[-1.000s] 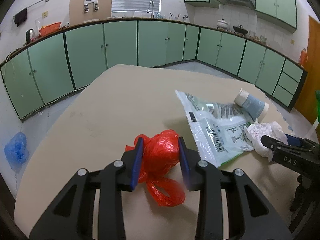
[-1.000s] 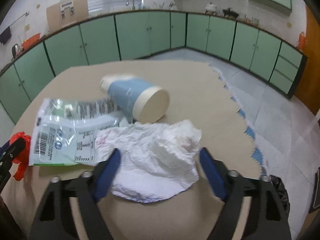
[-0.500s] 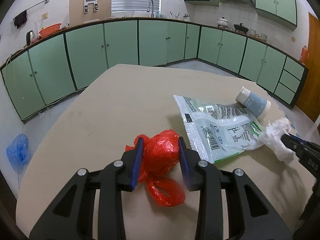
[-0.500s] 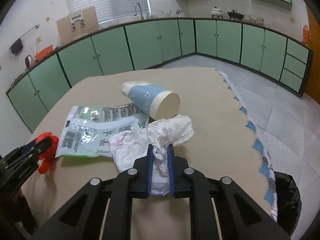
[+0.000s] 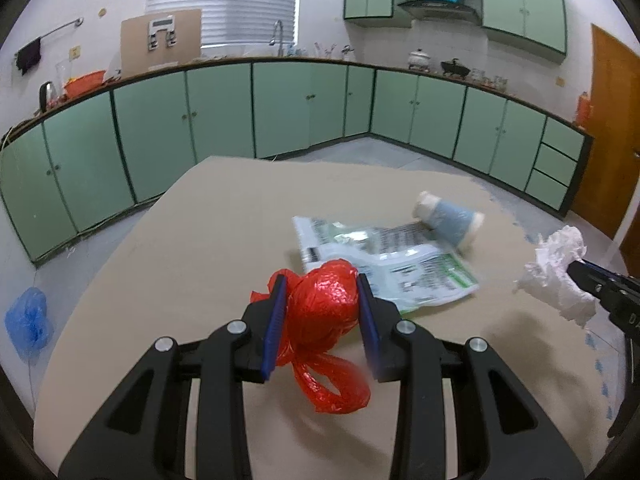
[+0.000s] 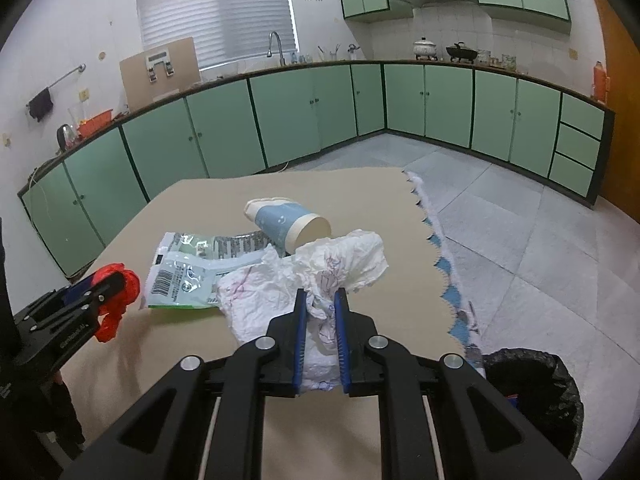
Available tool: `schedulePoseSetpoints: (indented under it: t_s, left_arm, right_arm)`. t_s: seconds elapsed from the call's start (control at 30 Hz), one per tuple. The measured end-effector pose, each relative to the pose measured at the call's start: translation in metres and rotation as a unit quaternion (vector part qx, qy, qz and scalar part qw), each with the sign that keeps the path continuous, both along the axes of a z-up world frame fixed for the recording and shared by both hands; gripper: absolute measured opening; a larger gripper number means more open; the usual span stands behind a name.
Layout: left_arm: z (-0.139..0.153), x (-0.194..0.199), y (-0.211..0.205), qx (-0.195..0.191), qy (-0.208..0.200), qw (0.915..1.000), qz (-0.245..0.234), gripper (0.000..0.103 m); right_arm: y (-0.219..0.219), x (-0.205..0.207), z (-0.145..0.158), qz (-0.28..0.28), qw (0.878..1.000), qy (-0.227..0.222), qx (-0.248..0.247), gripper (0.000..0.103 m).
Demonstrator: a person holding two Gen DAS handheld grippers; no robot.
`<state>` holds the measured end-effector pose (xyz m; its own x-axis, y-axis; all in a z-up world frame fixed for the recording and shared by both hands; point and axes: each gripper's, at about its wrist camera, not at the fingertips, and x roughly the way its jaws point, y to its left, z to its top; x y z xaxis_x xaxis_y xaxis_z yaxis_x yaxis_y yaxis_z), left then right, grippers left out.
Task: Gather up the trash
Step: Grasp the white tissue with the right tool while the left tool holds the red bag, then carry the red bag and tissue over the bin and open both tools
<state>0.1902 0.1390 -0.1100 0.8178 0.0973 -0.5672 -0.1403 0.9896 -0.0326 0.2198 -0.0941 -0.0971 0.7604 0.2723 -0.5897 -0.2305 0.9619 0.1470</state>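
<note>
My left gripper (image 5: 322, 284) is shut on a crumpled red plastic bag (image 5: 324, 312) and holds it just above the tan table (image 5: 200, 248); it also shows in the right wrist view (image 6: 120, 286). My right gripper (image 6: 321, 298) is shut on a crumpled white tissue (image 6: 320, 272), lifted off the table; the tissue also shows in the left wrist view (image 5: 556, 276). A green-and-white plastic wrapper (image 5: 380, 260) and a tipped blue paper cup (image 5: 450, 220) lie on the table.
A black-lined trash bin (image 6: 532, 392) stands on the floor below the table's right edge. Green cabinets (image 5: 300, 108) line the kitchen walls. A blue bag (image 5: 28, 320) lies on the floor at left.
My right gripper closed on the white tissue and lifted it up and to the right. My left gripper rose with the red bag held in it.
</note>
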Motion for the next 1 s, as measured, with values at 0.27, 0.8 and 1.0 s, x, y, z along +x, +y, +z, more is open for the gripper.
schedulePoseSetpoints:
  t_s: [0.27, 0.8, 1.0]
  left_arm:
    - [0.017, -0.007, -0.037, -0.011, -0.016, 0.9988, -0.045, 0.032]
    - [0.028, -0.024, -0.132, -0.019, -0.035, 0.9877, -0.151, 0.032]
    - [0.026, -0.031, -0.162, -0.028, -0.034, 0.9808, -0.19, 0.032]
  right_arm:
    - [-0.025, -0.018, 0.018, -0.018, 1.0, -0.014, 0.01, 0.014]
    - [-0.099, -0.063, 0.033, -0.085, 0.996, -0.036, 0.007, 0.014]
    - [-0.125, -0.077, 0.035, -0.113, 0.993, -0.043, 0.001, 0.014]
